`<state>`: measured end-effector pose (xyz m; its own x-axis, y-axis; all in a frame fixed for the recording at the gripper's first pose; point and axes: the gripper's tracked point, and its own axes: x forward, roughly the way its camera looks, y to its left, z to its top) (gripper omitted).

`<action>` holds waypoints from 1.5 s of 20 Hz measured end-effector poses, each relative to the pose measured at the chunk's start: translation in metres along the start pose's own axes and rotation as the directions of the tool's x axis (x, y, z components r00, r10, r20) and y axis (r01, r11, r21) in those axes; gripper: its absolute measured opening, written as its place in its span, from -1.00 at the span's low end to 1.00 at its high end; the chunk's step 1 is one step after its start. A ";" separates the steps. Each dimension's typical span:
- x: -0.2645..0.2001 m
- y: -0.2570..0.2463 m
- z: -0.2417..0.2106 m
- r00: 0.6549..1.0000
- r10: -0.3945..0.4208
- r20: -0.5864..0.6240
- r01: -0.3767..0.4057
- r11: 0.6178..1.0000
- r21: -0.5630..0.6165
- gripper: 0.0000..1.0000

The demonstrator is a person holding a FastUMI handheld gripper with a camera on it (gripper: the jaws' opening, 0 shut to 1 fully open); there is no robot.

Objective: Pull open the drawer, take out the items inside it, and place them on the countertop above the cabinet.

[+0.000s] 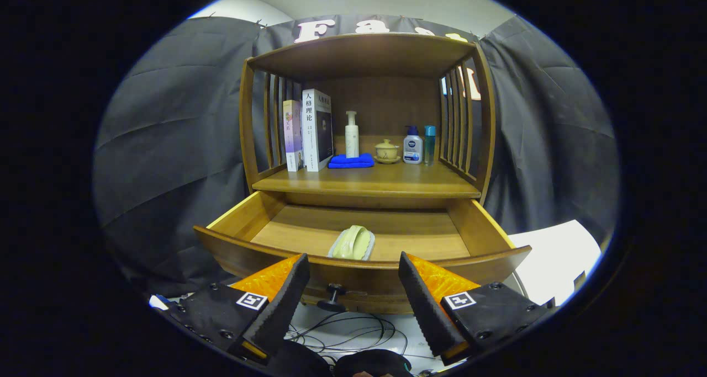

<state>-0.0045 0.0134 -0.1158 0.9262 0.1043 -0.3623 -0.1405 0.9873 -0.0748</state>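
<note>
I see a wooden cabinet [364,123] against dark cloth, its drawer [359,266] pulled open. On the countertop [364,181] stand two books [308,131], a pump bottle [352,135], a blue cloth [351,161], a lidded cup [386,151] and a Nivea bottle [412,147]. A pale green item [353,243] lies in the drawer, beyond my gripper [353,280], whose jaws stand wide, holding nothing, the drawer's knob [332,298] between them.
</note>
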 end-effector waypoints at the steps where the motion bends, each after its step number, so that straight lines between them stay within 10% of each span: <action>1: 0.001 0.001 0.005 1.000 0.007 -0.006 -0.007 1.000 0.006 1.00; 12: 0.038 -0.025 0.075 0.999 -0.042 0.019 0.044 0.994 -0.101 1.00; 18: 0.088 0.010 0.097 0.995 0.070 -0.075 -0.078 0.991 -0.108 1.00; 30: 0.173 0.011 0.019 0.863 0.075 -0.499 -0.146 0.983 -0.106 0.86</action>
<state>0.1605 0.0443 -0.1616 0.6146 0.1039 -0.7820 -0.3110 0.9429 -0.1192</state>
